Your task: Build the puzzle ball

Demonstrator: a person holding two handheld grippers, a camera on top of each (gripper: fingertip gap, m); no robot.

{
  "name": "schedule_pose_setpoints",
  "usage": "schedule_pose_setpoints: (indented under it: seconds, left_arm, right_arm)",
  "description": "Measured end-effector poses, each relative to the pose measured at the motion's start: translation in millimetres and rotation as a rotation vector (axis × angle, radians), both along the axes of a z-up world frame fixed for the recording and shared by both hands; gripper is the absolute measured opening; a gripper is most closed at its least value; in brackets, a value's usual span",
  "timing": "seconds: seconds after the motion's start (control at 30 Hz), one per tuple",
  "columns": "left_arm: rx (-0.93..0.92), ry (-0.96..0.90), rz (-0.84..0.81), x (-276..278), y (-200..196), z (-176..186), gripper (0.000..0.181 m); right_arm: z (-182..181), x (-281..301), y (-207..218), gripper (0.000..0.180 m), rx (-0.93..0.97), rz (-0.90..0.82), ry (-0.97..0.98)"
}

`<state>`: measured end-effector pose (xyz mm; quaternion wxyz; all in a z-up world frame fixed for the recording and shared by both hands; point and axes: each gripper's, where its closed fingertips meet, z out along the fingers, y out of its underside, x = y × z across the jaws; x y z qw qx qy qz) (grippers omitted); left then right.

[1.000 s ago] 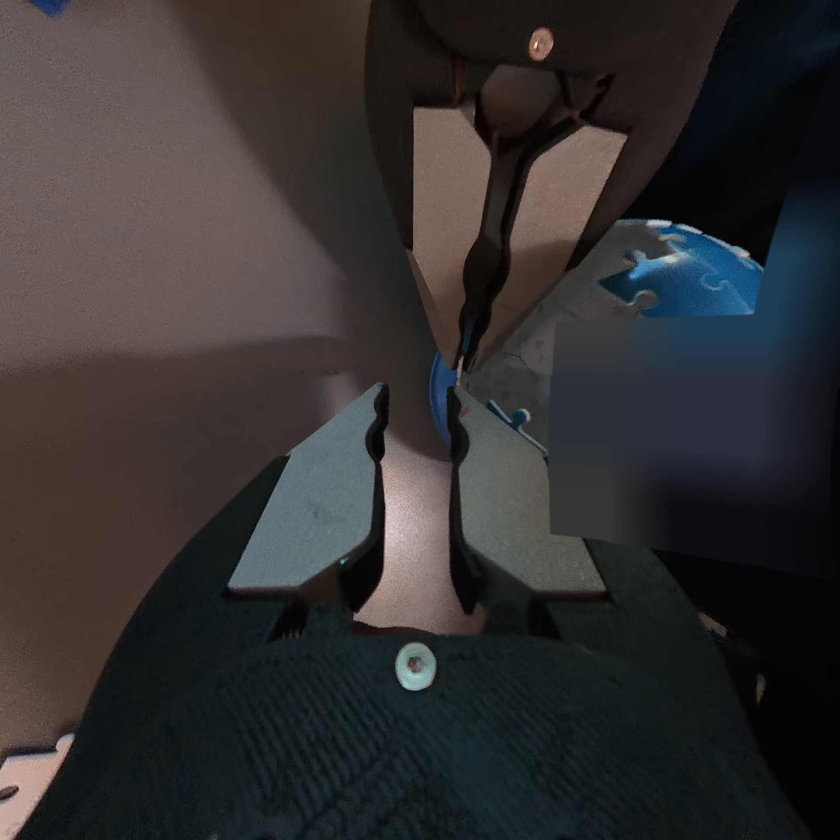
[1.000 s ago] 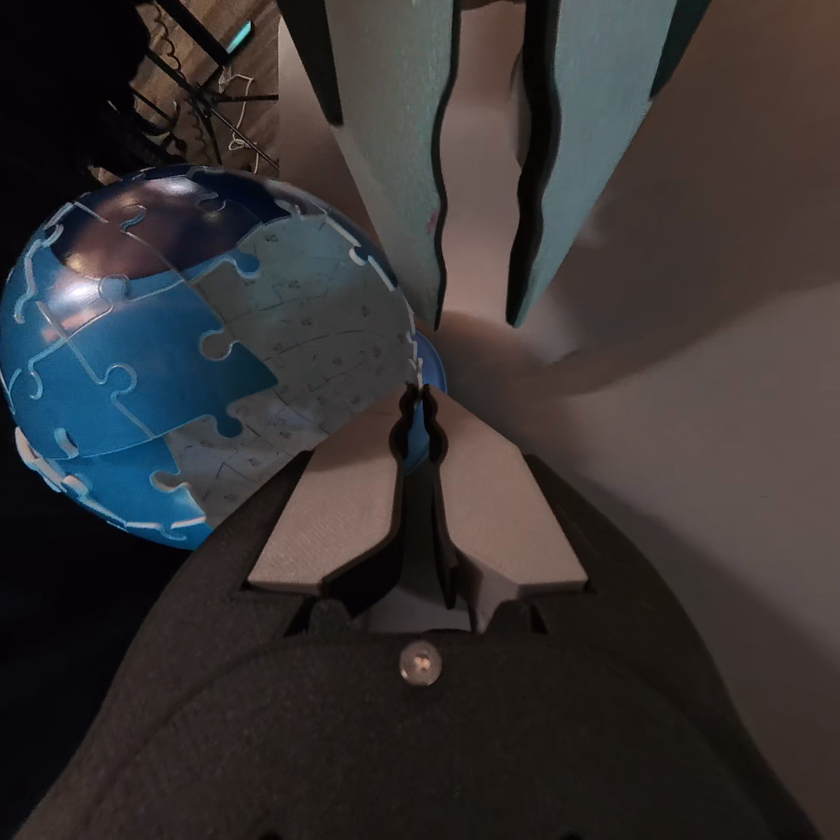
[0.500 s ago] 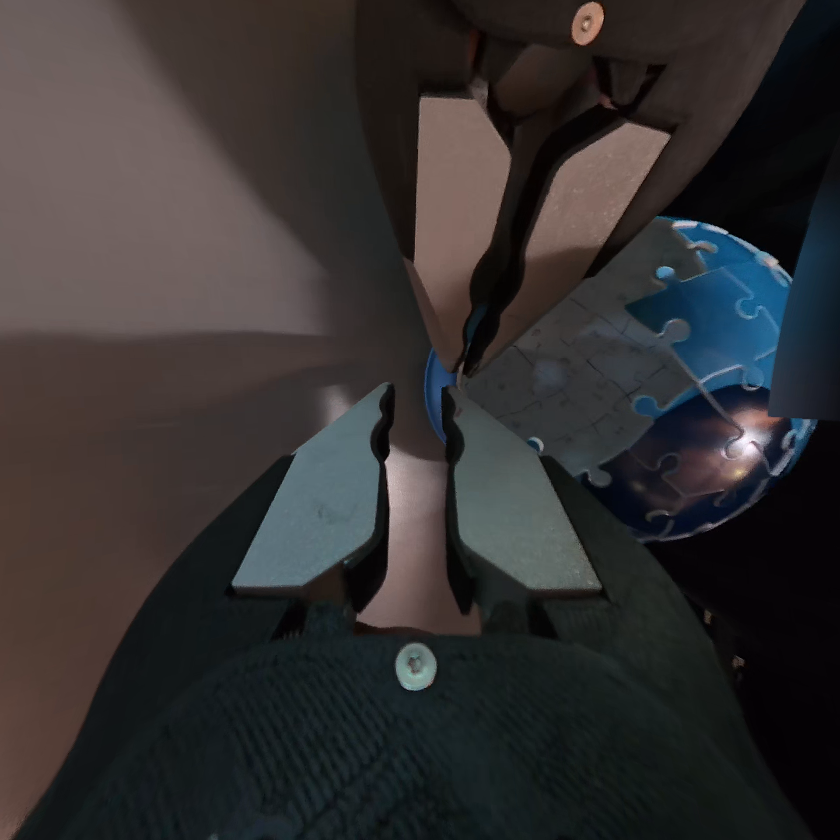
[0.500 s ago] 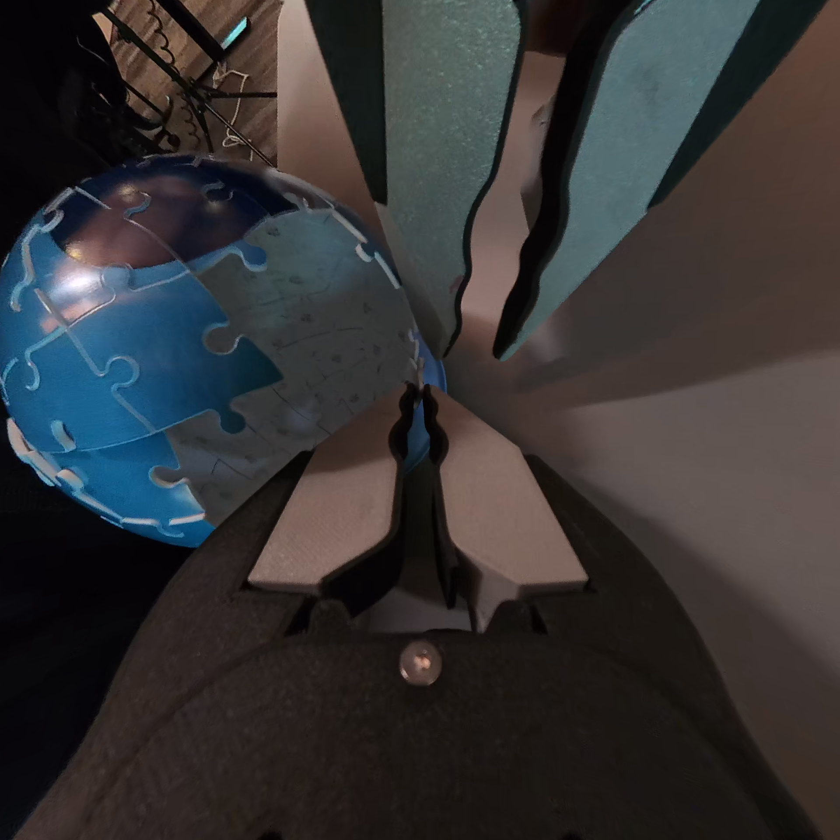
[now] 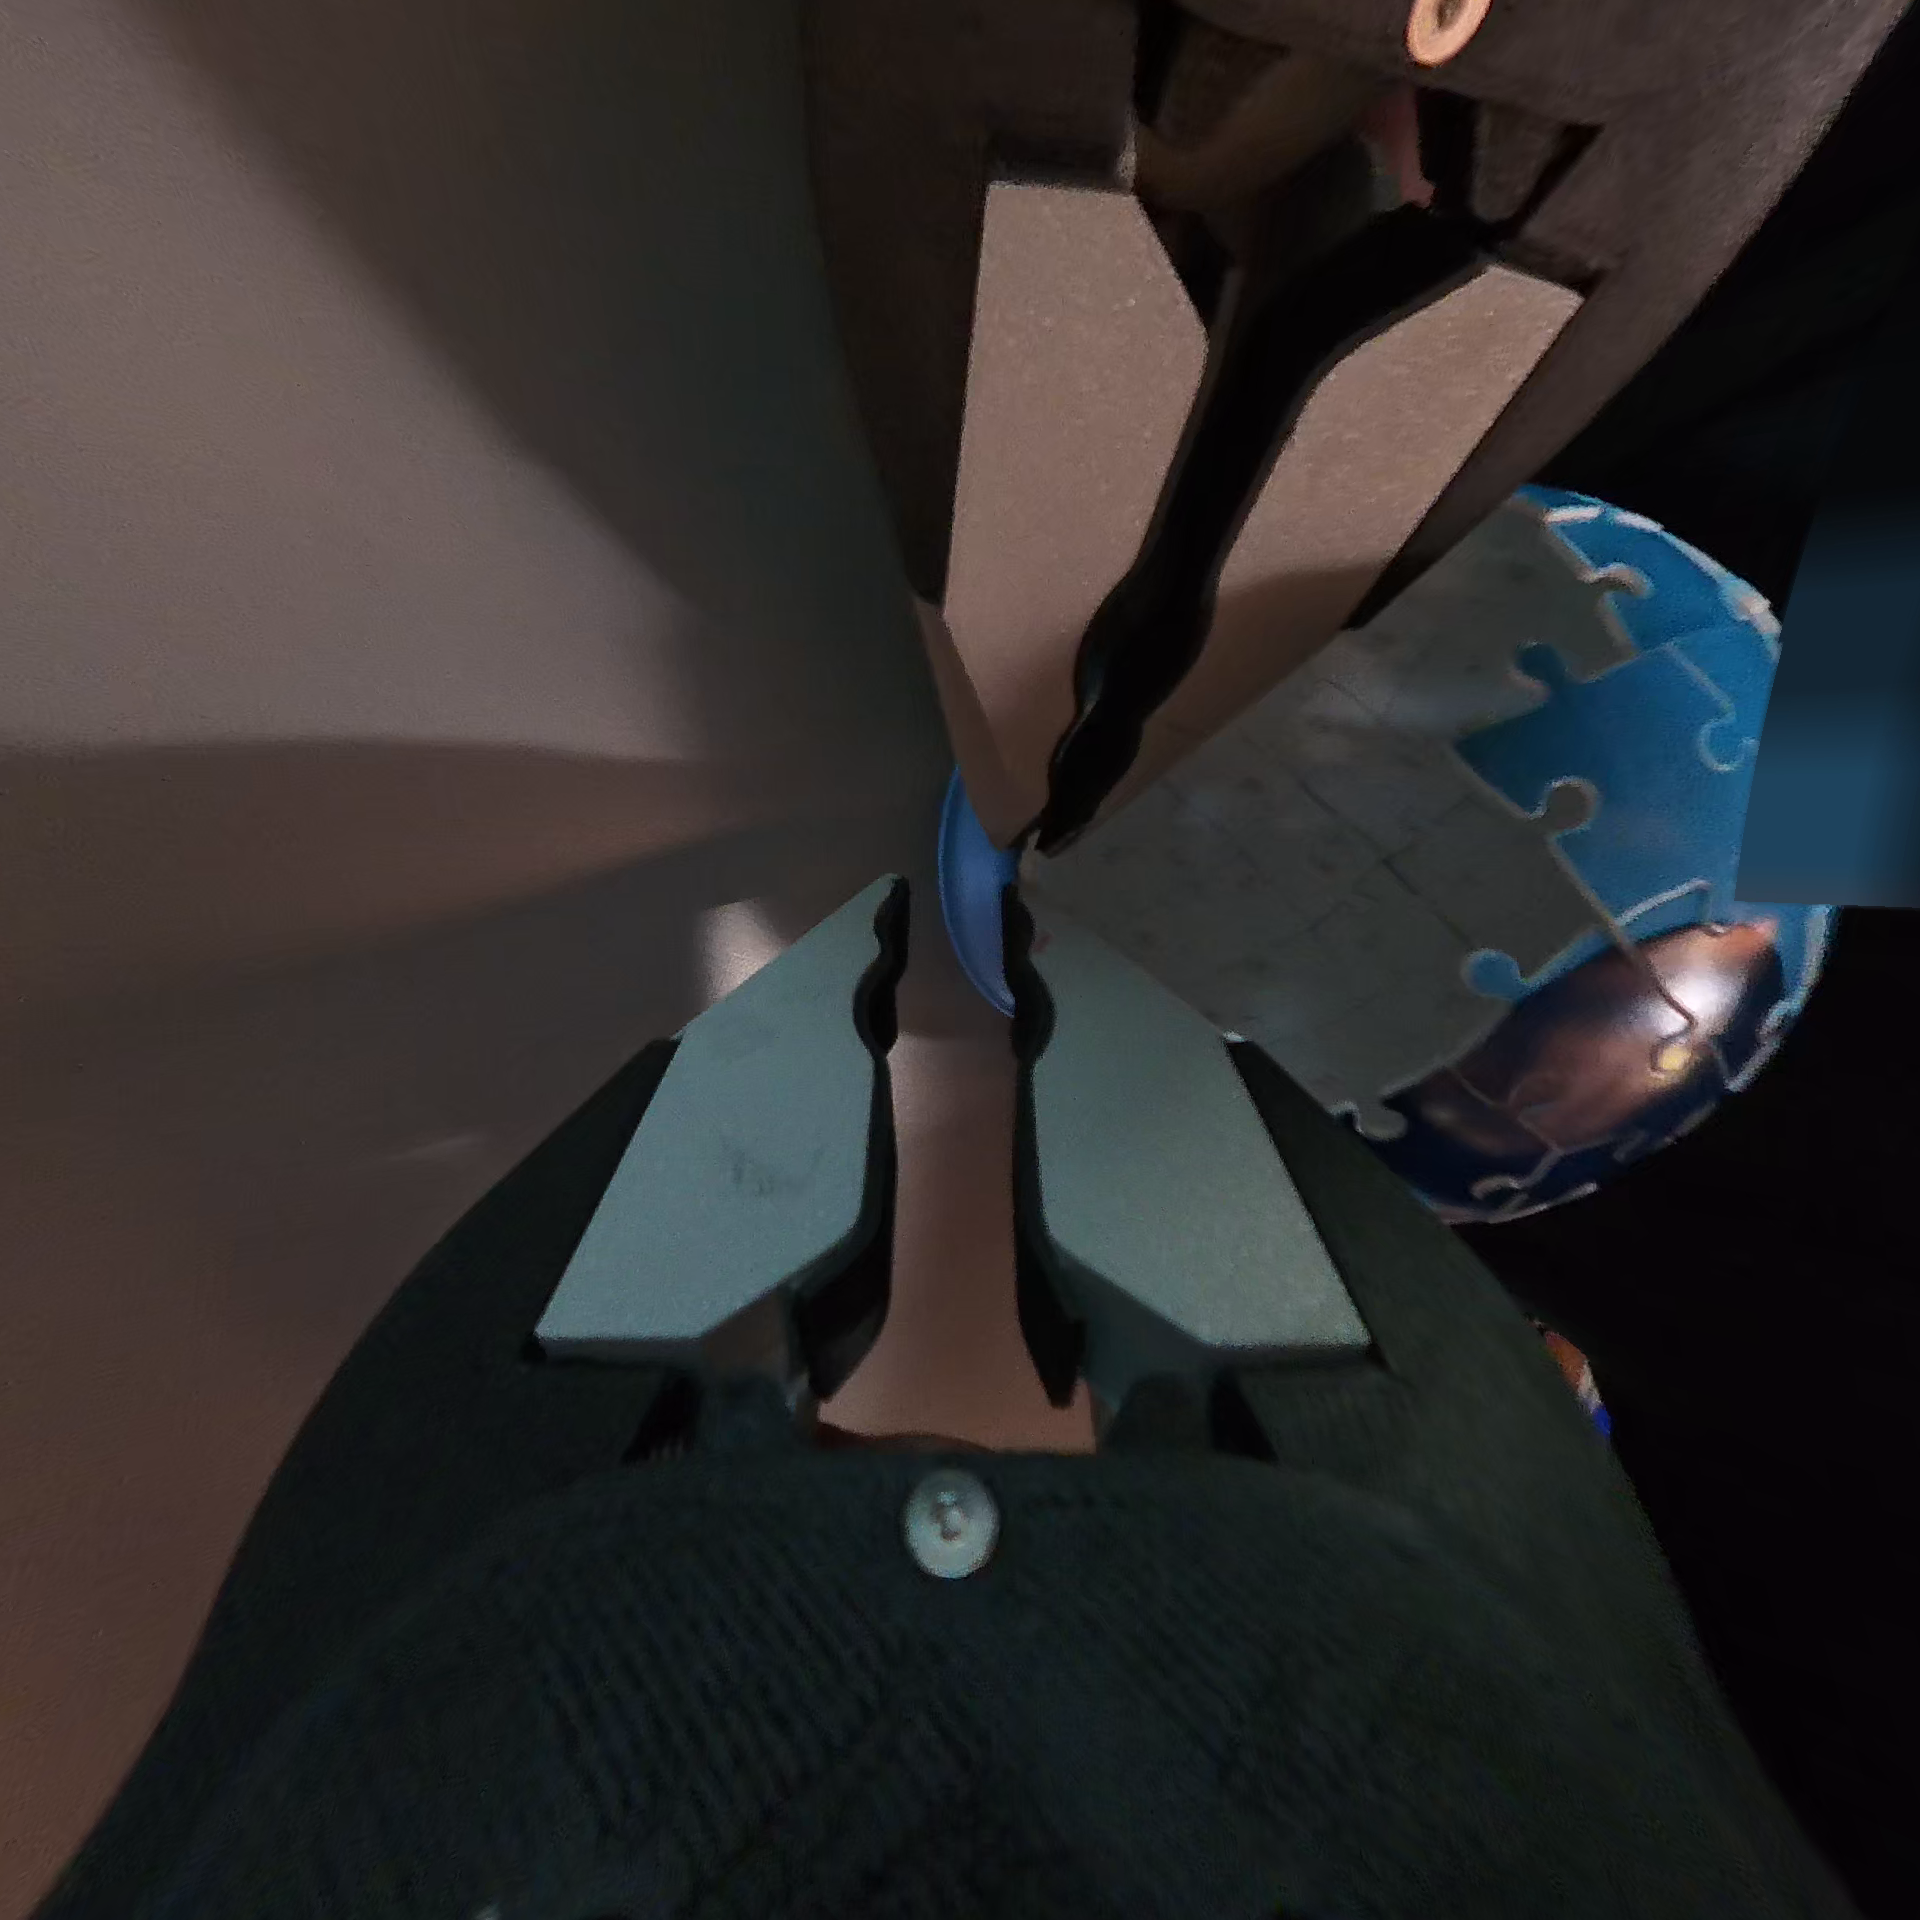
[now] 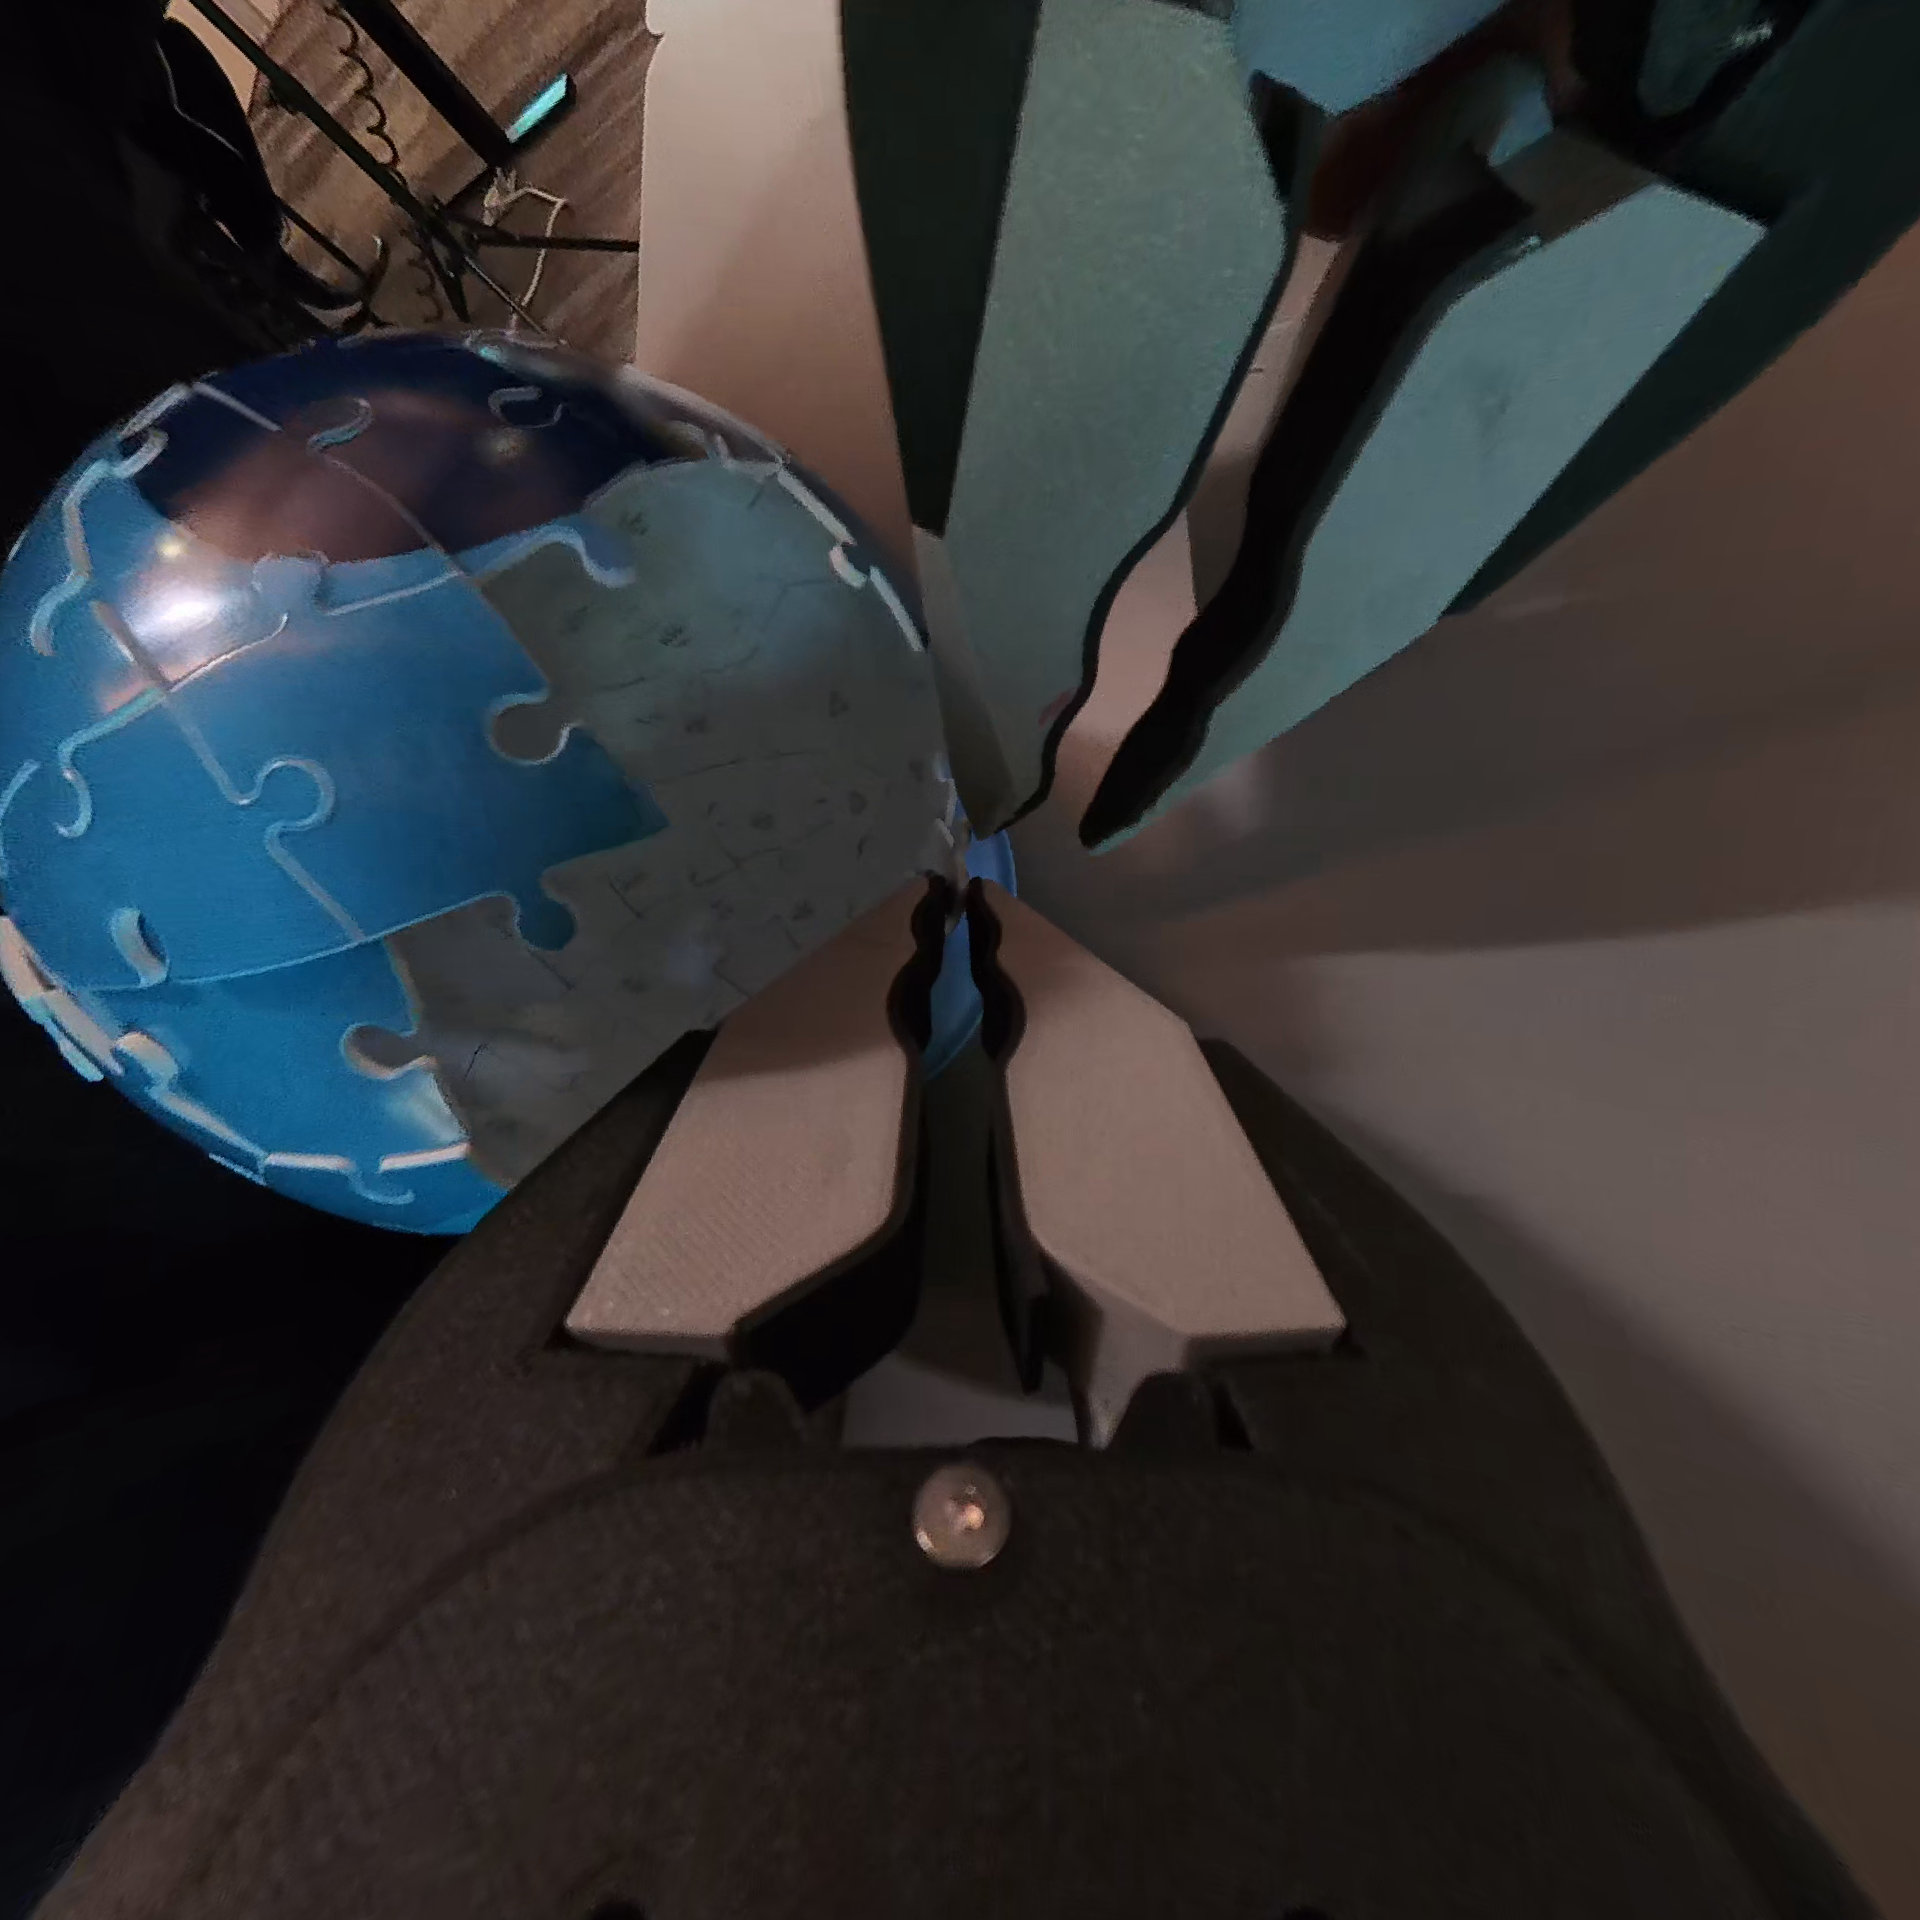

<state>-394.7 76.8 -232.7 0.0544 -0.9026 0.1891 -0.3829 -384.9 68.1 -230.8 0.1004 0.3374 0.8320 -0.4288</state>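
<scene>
The puzzle ball (image 6: 416,779) is a part-built shell with glossy blue pieces and grey back faces, held above the pale table (image 6: 1558,1039). My right gripper (image 6: 954,888) is shut on the shell's blue rim (image 6: 992,862). In the left wrist view, the ball (image 5: 1351,883) sits at the right and the right gripper (image 5: 1029,836) comes down from the top. My left gripper (image 5: 954,904) is open with a narrow gap. The blue rim (image 5: 971,894) lies between its fingertips, against the right one. In the right wrist view, the left gripper (image 6: 1039,826) reaches in from above.
The table (image 5: 312,935) spreads to the left under both grippers, lit in bands with shadow. Beyond its edge at the top left of the right wrist view is a wooden floor with dark metal legs and cables (image 6: 416,187). Less than 4 cm separates the two grippers' tips.
The left gripper has moved closer to the rim and tilted, and its gap has narrowed slightly. More of the ball shows in the left wrist view. The right gripper keeps its hold.
</scene>
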Motion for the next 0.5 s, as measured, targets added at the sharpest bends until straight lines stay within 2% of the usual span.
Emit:
schedule_pose_setpoints:
  seconds: [0.1,0.5]
  left_arm:
    - [-0.017,-0.061,0.012,1.0,1.0,6.3,0.016]
    - [-0.082,-0.036,-0.036,5.6,-3.1,1.0,0.016]
  right_arm:
    - [0.1,0.2,0.5,0.001,-0.007,0.004,0.006]
    - [-0.7,2.3,-0.2,0.002,-0.017,0.004,0.013]
